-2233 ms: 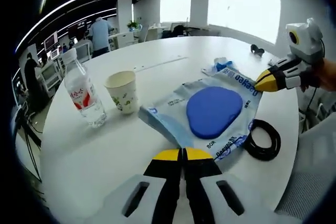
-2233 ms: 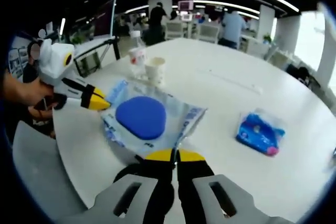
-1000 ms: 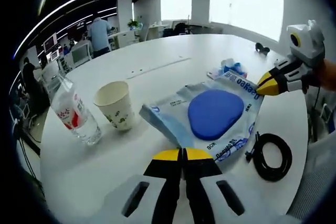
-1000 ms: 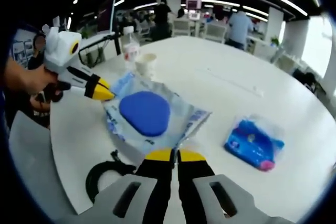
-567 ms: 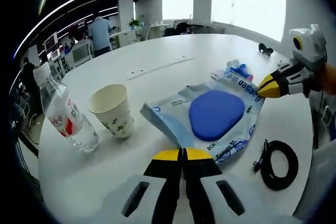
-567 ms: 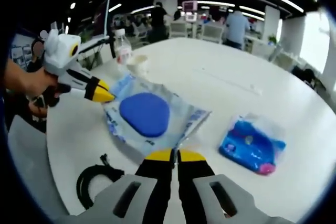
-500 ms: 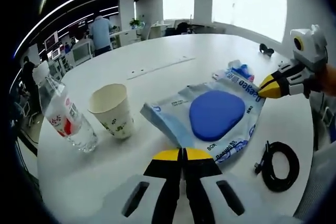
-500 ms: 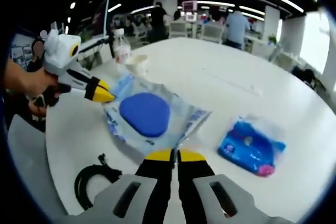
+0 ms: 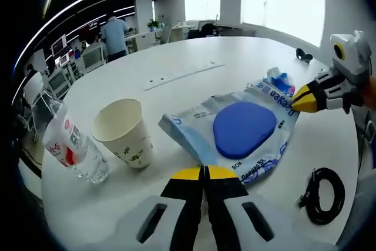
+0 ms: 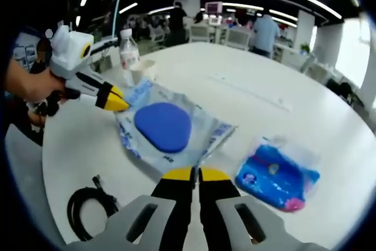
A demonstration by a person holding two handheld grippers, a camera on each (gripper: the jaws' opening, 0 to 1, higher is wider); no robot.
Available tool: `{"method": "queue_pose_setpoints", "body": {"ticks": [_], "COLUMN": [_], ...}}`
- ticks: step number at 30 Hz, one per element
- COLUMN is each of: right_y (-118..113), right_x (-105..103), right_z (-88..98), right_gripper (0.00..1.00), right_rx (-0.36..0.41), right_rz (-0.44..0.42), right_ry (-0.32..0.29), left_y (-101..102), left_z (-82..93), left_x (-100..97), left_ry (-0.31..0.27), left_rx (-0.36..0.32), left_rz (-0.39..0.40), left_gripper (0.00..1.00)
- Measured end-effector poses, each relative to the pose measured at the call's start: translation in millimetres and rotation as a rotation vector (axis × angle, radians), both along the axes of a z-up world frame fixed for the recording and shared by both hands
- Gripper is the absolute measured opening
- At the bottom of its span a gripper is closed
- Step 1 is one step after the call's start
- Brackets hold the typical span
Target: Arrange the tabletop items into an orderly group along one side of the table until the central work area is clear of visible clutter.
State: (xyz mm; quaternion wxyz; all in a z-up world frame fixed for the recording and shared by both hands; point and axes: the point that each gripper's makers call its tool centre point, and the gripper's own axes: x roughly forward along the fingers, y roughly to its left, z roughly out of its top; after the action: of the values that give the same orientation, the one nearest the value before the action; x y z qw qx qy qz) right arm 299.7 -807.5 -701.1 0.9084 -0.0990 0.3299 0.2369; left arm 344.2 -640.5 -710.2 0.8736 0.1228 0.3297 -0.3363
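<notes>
While both tongs, left (image 9: pixel 204 173) and right (image 10: pixel 191 174), were closed on opposite corners of the pouch (image 9: pixel 235 133) mid-bench (image 9: pixel 176 57), it looked light, limp and slippery; edge seams seemed the best hold. Cup (image 9: pixel 124 131), bottle (image 9: pixel 67 145), cable (image 9: pixel 321 195) lay nearby.

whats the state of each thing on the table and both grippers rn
left gripper: shut on one edge of the blue pad package
right gripper: shut on the opposite edge
blue pad package: sealed, lying flat on the table, pinched at both ends
paper cup: upright, looks empty
water bottle: capped, leaning in this view
black cable: coiled
blue tissue pack: lying flat
</notes>
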Motion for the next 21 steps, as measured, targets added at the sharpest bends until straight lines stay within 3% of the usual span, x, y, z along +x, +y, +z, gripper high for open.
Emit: {"method": "queue_pose_setpoints", "body": {"ticks": [21], "right_y": [-10], "right_x": [32], "right_z": [-19.7], "right_gripper": [0.00], "right_rx": [0.005], "right_rz": [-0.022], "right_ry": [0.007], "left_y": [-9], "left_z": [-22.3], "left_x": [32.3], "left_ry": [0.009], "left_rx": [0.037], "left_rz": [0.021], "left_gripper": [0.00]}}
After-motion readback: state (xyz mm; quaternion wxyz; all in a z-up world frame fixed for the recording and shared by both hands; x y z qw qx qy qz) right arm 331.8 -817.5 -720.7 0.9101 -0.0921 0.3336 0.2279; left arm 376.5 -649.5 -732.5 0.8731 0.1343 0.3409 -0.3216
